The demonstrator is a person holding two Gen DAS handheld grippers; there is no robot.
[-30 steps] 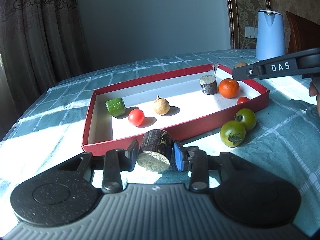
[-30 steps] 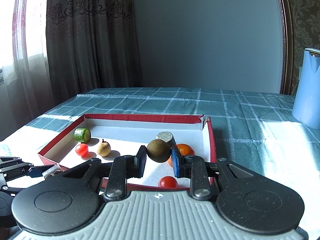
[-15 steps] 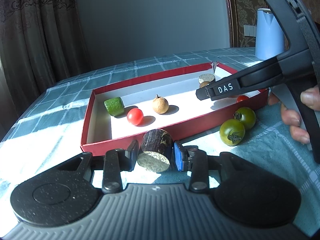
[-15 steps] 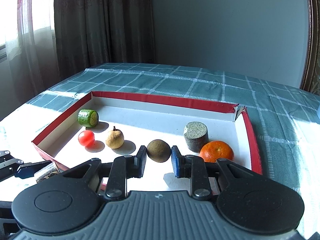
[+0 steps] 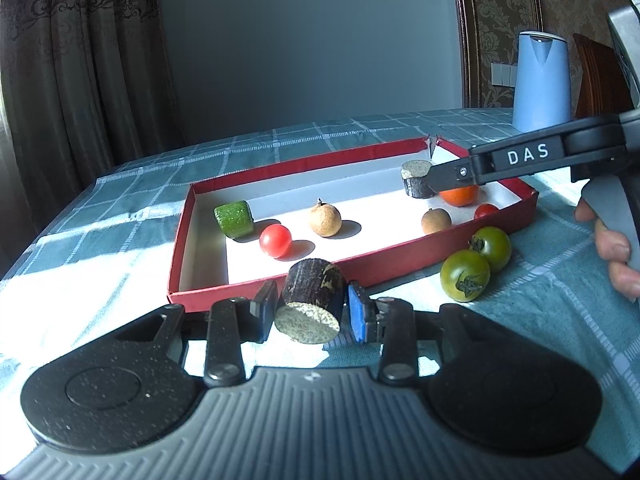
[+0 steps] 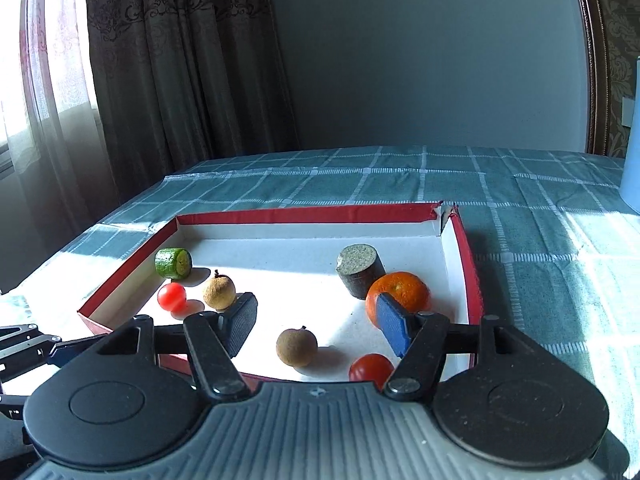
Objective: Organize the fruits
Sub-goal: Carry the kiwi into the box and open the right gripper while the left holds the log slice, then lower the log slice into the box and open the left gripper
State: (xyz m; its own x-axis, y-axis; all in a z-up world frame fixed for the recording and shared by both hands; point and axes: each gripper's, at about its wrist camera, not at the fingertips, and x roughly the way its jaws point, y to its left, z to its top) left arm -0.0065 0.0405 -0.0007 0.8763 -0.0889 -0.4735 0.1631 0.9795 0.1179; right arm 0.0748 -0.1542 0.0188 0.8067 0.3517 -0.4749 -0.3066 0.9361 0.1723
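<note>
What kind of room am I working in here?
Likely a home dining room: a table under a checked tablecloth, heavy patterned curtains, and a blue kettle near a wooden chair.

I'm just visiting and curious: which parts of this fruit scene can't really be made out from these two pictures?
- Left wrist view: the round orange mandarin is half covered by the right tongs' black arm.
- Right wrist view: the small red cherry tomato is partly behind the tongs' body.
- Right wrist view: the light blue plastic kettle is cut off by the right edge.
</note>
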